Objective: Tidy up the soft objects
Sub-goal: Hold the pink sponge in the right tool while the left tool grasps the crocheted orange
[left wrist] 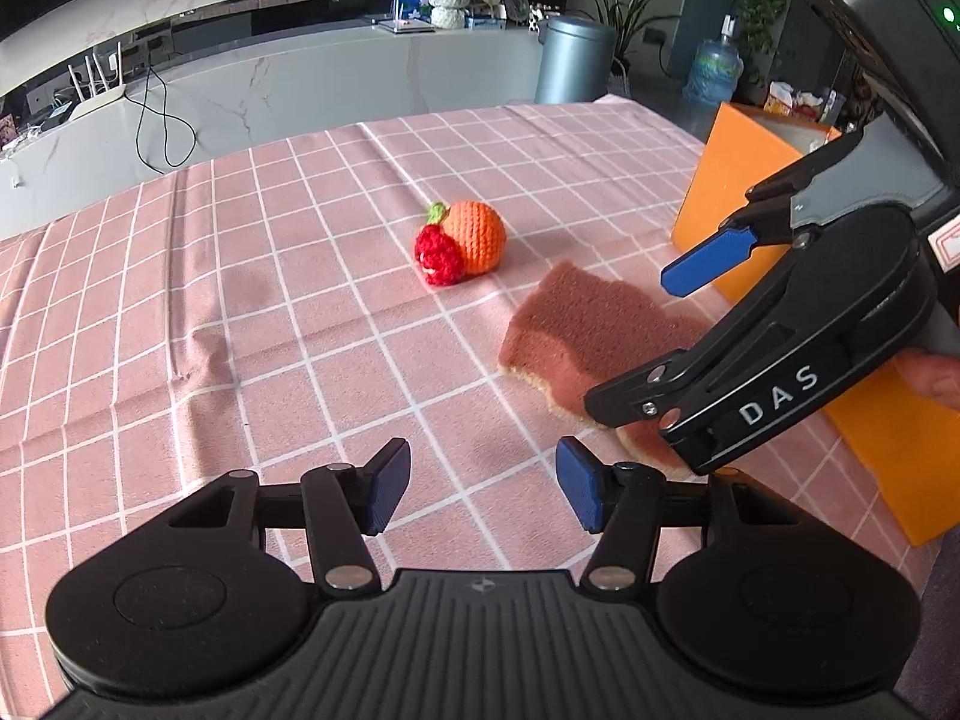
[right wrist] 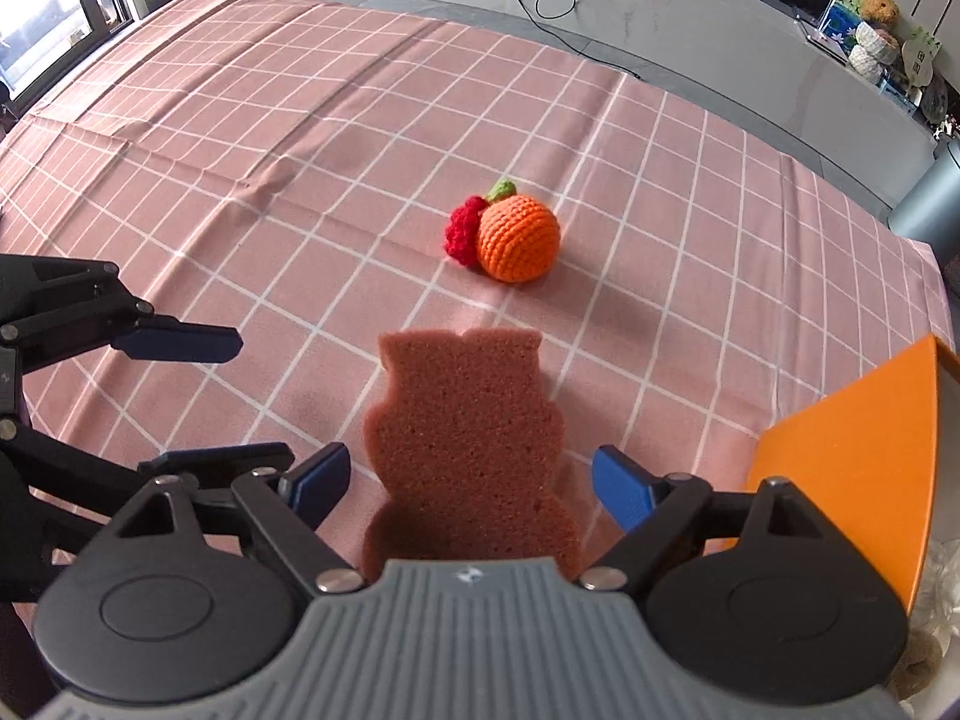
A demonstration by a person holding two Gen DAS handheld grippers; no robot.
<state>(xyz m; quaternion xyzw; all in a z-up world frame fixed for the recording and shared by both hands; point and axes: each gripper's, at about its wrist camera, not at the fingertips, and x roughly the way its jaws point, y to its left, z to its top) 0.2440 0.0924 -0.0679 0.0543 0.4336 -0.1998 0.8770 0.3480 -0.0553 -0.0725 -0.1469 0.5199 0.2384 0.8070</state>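
Observation:
A pink-brown, animal-shaped sponge [right wrist: 462,414] lies flat on the checked pink tablecloth [right wrist: 240,150]. My right gripper [right wrist: 471,489] hangs over its near end, open, with a blue pad on either side and neither touching it. In the left wrist view the right gripper [left wrist: 666,330] hides part of the sponge [left wrist: 576,324]. My left gripper [left wrist: 483,492] is open over bare cloth with nothing between its fingers; it is left of the sponge in the right wrist view [right wrist: 258,399]. Farther back, a crocheted orange [left wrist: 477,234] [right wrist: 519,237] rests against a red crocheted berry [left wrist: 438,255] [right wrist: 462,231].
An orange box [left wrist: 738,180] [right wrist: 858,450] stands open-topped at the table's right edge, close beside the sponge. Behind the table runs a marble counter [left wrist: 300,78] with a cable and ornaments. A grey bin [left wrist: 573,60] stands past the far edge.

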